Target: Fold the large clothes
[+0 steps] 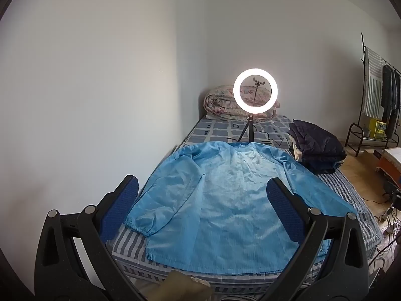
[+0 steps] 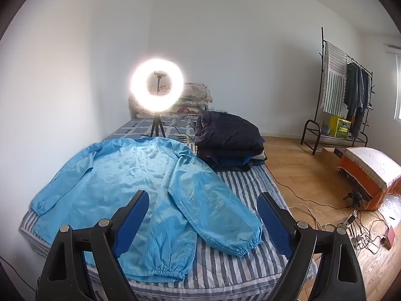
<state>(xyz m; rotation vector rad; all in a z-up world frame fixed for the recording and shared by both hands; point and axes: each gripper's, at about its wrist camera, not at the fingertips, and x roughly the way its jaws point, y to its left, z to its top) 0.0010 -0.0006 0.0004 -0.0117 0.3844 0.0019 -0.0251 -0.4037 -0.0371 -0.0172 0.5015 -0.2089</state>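
Note:
A light blue jacket (image 1: 220, 195) lies spread flat on the striped bed (image 1: 130, 240), collar far, hem near, both sleeves out to the sides. It also shows in the right wrist view (image 2: 130, 183), with its right sleeve cuff (image 2: 240, 240) near the bed's front. My left gripper (image 1: 203, 190) is open and empty, held above the jacket's near half. My right gripper (image 2: 203, 200) is open and empty, above the right sleeve and hem.
A lit ring light on a tripod (image 1: 255, 90) stands on the bed beyond the collar. A stack of folded dark clothes (image 2: 228, 140) sits on the bed's right side. Rolled quilts (image 1: 218, 105) lie at the head. Wall on the left; a clothes rack (image 2: 343, 95), stool and cables on the floor to the right.

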